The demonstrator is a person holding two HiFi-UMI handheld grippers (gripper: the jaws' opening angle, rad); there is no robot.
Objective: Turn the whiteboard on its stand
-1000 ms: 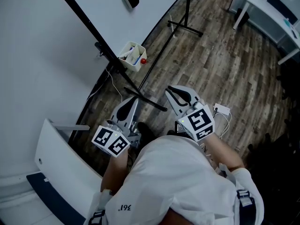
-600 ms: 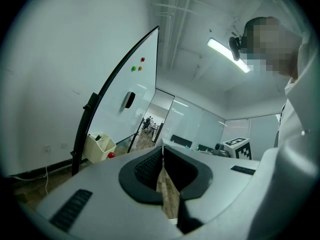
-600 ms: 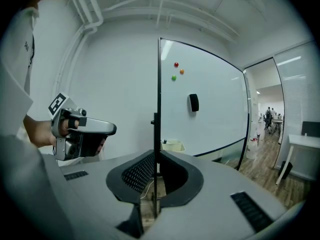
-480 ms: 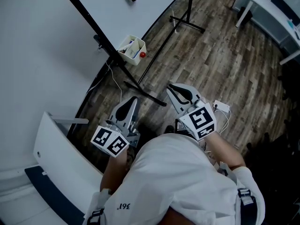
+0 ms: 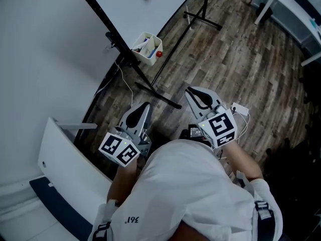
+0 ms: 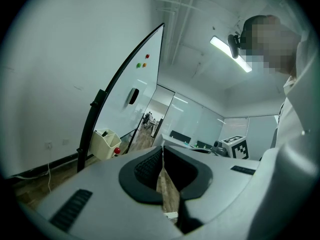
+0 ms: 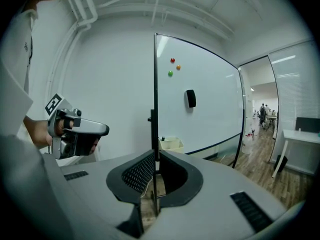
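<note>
The whiteboard (image 5: pixel 150 4) stands ahead of me on a black stand (image 5: pixel 158 95), its black side frame (image 5: pixel 103 21) edge-on toward me. In the gripper views the whiteboard (image 6: pixel 137 99) (image 7: pixel 200 104) is a few steps away. My left gripper (image 5: pixel 143 106) (image 6: pixel 161 151) is shut and empty, held low in front of my body. To its right, my right gripper (image 5: pixel 192 90) (image 7: pixel 153 154) has its jaws a narrow slit apart with nothing between them; the stand's pole shows far off through the slit. Neither gripper touches the board.
A white pen holder (image 5: pixel 147 48) (image 7: pixel 171 144) hangs on the stand by the frame. A black eraser (image 7: pixel 190 98) and coloured magnets (image 7: pixel 172 66) sit on the board. A white power strip (image 5: pixel 239 109) lies on the wood floor, a white desk (image 5: pixel 291 4) stands at far right, a white panel (image 5: pixel 65 159) at my left.
The whiteboard and stand have slid upward in the head view. My right gripper has drifted slightly right and down; the left has barely moved.
</note>
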